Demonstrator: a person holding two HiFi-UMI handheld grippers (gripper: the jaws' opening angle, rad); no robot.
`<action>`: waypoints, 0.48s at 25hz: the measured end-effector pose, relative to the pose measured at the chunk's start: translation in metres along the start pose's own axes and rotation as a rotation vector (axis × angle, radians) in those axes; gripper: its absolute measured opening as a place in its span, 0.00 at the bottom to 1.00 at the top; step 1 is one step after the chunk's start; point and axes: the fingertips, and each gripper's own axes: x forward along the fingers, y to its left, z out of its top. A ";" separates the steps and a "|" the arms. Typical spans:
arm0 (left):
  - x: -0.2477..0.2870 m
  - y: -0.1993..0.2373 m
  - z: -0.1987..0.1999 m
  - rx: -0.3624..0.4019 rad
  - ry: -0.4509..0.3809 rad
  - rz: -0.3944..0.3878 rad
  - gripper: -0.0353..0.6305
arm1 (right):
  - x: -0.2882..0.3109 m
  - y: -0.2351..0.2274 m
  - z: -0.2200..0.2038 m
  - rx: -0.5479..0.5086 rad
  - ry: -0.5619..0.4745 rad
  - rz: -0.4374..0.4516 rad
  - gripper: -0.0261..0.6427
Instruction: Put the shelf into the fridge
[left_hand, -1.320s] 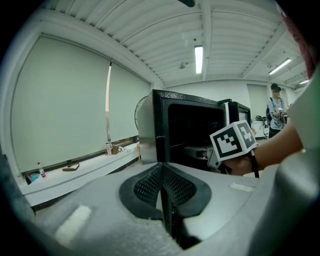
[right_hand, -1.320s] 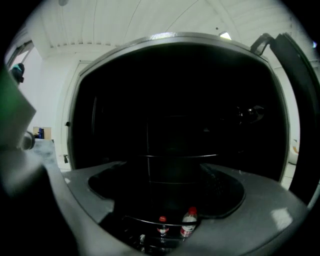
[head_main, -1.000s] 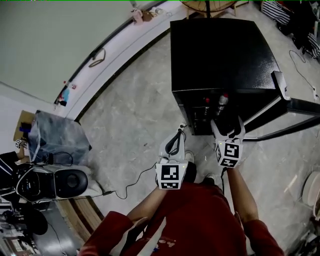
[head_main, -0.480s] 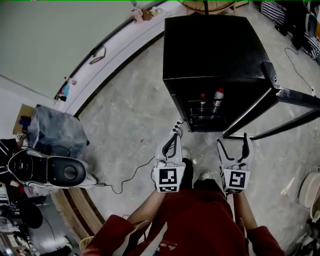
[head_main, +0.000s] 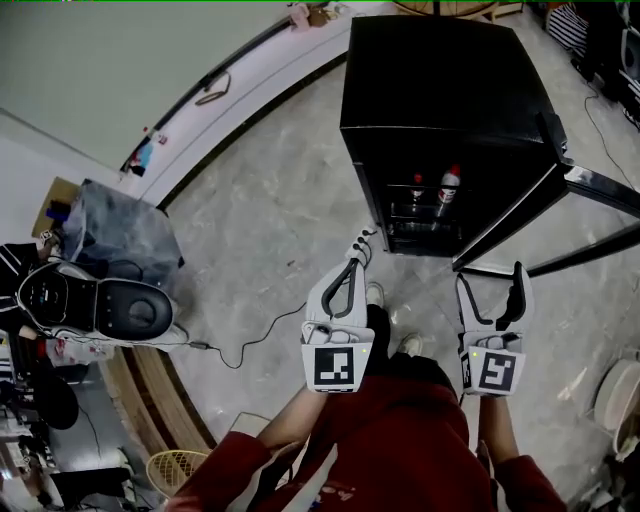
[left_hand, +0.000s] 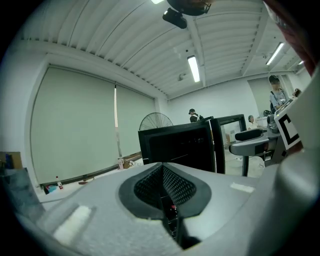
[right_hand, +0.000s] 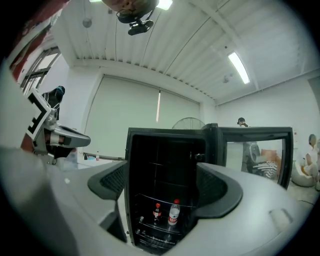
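Observation:
A black fridge (head_main: 440, 70) stands ahead of me with its door (head_main: 590, 185) swung open to the right. Inside, two bottles (head_main: 450, 182) stand on a clear shelf (head_main: 425, 212); the right gripper view shows the same bottles (right_hand: 173, 212) on that shelf (right_hand: 150, 227) low in the dark fridge (right_hand: 165, 150). My right gripper (head_main: 492, 285) is open and empty, a short way in front of the opening. My left gripper (head_main: 360, 245) is shut on nothing, left of the fridge front. In the left gripper view the left gripper (left_hand: 165, 192) has its pads pressed together.
A black cable (head_main: 250, 345) trails over the grey floor to my left. A black chair (head_main: 100, 310) and a grey covered box (head_main: 120, 250) stand at the left edge. A wicker basket (head_main: 175, 470) sits near my feet. A person (left_hand: 192, 114) stands far behind the fridge.
My right gripper has pulled back from the fridge opening toward me, jaws open. The fridge now lies farther from both grippers. The left gripper stayed shut.

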 end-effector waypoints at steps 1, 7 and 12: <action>-0.003 0.000 0.004 -0.005 -0.013 0.005 0.05 | -0.001 0.000 0.004 -0.007 -0.013 0.002 0.67; -0.018 0.000 0.031 0.127 -0.111 -0.014 0.05 | -0.009 0.001 0.029 -0.081 -0.086 -0.014 0.66; -0.019 0.002 0.031 -0.017 -0.160 0.007 0.05 | -0.016 -0.005 0.037 -0.080 -0.104 -0.036 0.64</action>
